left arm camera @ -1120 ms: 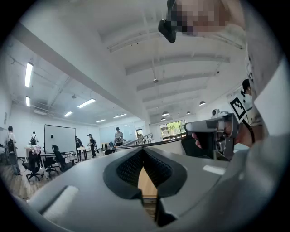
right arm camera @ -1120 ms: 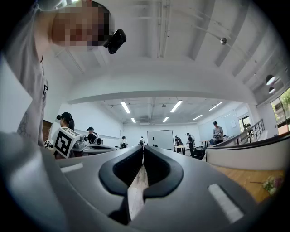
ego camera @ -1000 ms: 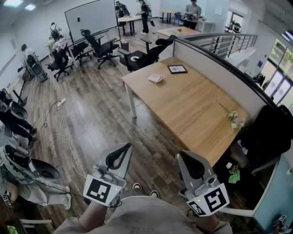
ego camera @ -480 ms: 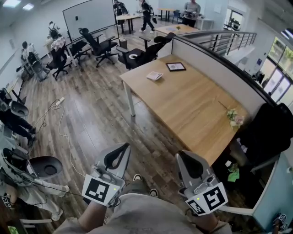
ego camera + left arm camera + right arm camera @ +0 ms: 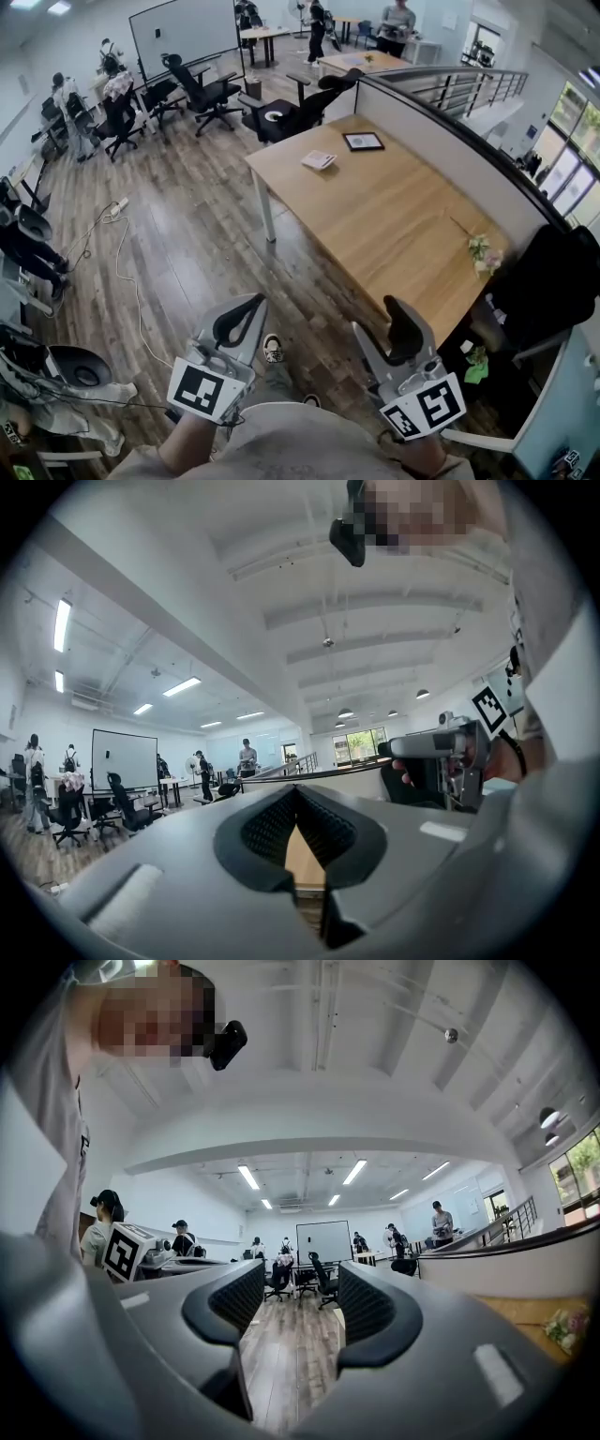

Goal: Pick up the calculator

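1. Calculator, seemingly the pale flat item (image 5: 320, 160), is pictured at the far end of the wooden table (image 5: 394, 225), well apart from both grippers.
2. The right gripper (image 5: 380, 319) is seen with its jaws wide, just opened, and nothing between them.
3. The left gripper (image 5: 256, 302) is shown with its jaws closed together, empty.
4. Both grippers are held above the wood floor (image 5: 187, 244), near the table's near corner.
5. A dark-framed slab (image 5: 363, 141) lies just beside the calculator; flowers (image 5: 483, 251) rest at the table's right edge.
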The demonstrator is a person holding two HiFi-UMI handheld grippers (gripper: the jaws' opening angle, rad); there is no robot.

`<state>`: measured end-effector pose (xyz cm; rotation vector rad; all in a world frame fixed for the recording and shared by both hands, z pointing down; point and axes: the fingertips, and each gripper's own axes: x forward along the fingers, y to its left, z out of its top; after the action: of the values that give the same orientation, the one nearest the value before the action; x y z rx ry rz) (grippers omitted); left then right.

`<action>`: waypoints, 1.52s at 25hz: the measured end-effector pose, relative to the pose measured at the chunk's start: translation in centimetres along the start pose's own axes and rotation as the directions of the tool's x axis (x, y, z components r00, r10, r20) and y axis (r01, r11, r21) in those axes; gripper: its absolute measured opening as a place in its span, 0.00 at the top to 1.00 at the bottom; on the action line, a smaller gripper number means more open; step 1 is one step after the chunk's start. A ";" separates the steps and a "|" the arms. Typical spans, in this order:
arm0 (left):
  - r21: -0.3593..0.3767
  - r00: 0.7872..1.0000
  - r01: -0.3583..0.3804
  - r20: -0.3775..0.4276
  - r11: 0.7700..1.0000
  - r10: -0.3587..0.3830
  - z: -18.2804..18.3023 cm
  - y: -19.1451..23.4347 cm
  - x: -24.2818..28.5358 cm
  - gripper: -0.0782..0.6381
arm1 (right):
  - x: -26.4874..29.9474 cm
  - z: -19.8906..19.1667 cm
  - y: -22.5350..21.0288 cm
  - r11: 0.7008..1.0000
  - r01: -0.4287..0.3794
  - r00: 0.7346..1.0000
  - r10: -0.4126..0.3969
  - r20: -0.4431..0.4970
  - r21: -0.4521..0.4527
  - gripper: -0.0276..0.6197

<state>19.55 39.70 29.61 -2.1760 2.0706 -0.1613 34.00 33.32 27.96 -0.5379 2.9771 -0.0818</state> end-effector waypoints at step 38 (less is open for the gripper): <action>-0.103 0.990 0.069 -0.111 0.992 -0.081 -10.5 34.9 24.6 0.89 | 40.7 -13.5 -15.3 0.950 0.184 0.953 -0.110 -0.283 0.251 0.60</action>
<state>-15.35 13.20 33.62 -2.3576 2.0996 -0.2010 -0.22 5.12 38.31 -0.7661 3.0941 -0.6192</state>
